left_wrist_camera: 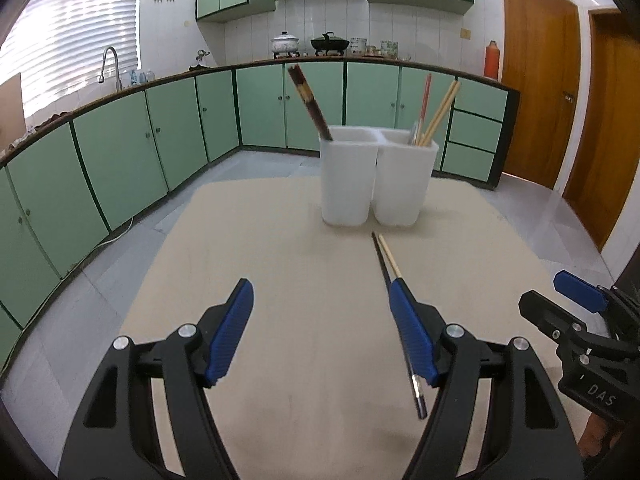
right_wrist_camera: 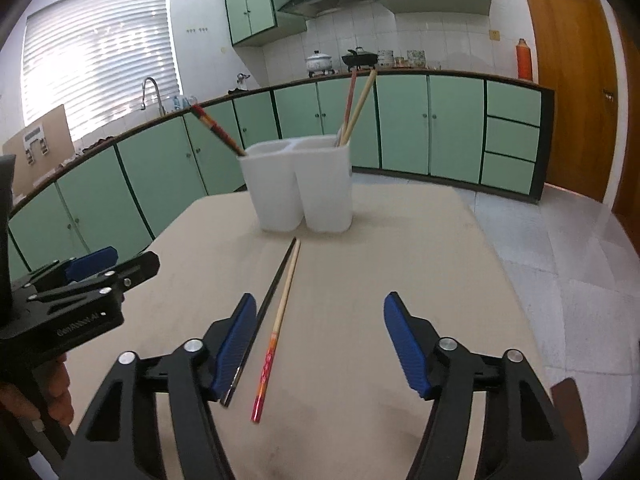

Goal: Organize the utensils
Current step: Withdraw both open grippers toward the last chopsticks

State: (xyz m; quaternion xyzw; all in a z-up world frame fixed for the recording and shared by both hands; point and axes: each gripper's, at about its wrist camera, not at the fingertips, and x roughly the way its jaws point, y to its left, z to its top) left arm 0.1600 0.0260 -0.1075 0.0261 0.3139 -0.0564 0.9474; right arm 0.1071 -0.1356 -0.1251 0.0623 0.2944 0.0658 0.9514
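surface: pale beige flat tabletop, fills lower centre of both views | centre, toward far edge: white plastic two-compartment utensil holder, upright on it | just in front, lower centre: black chopstick and light wooden chopstick with red patterned end, flat, side by side

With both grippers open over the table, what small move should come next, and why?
Probably lower the right hand-held gripper and close it on the bamboo chopstick with the red patterned end. It lies loose on the beige table beside the black chopstick, already between the open jaws, outside the white two-compartment holder.
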